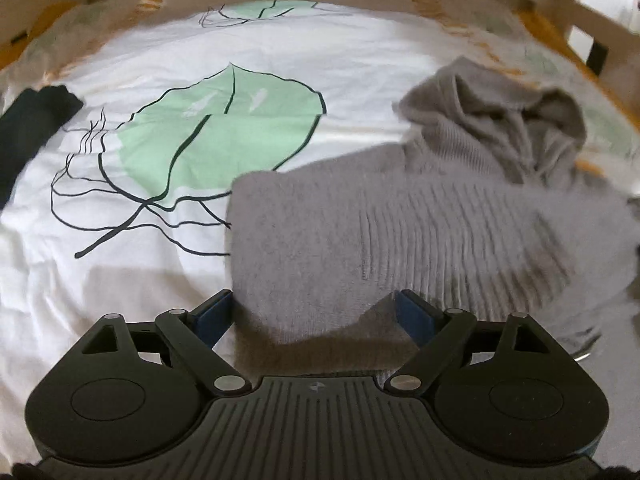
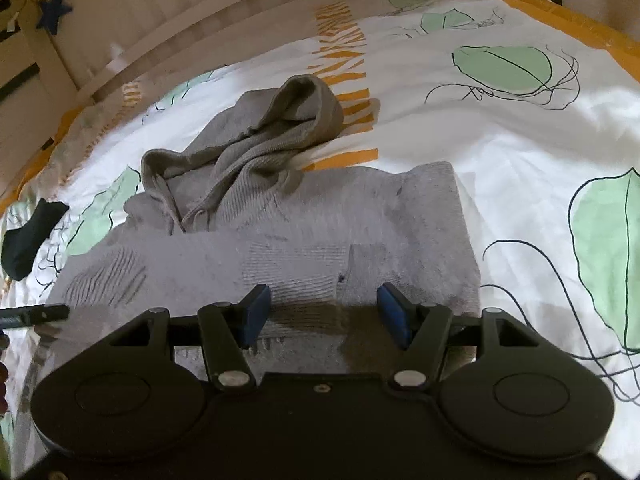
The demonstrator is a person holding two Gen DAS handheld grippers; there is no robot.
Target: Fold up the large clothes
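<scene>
A grey knitted hoodie lies on the bed, its body folded into a rough rectangle and its hood bunched at the far end. My left gripper is open, its blue pads on either side of the hoodie's near left corner. In the right wrist view the hoodie fills the middle, with the hood beyond. My right gripper is open over the hoodie's near edge, holding nothing.
The bed is covered by a white duvet printed with green leaves and has a wooden frame behind. A dark folded garment lies at the left; it also shows in the right wrist view. The left gripper's tip shows at the left edge.
</scene>
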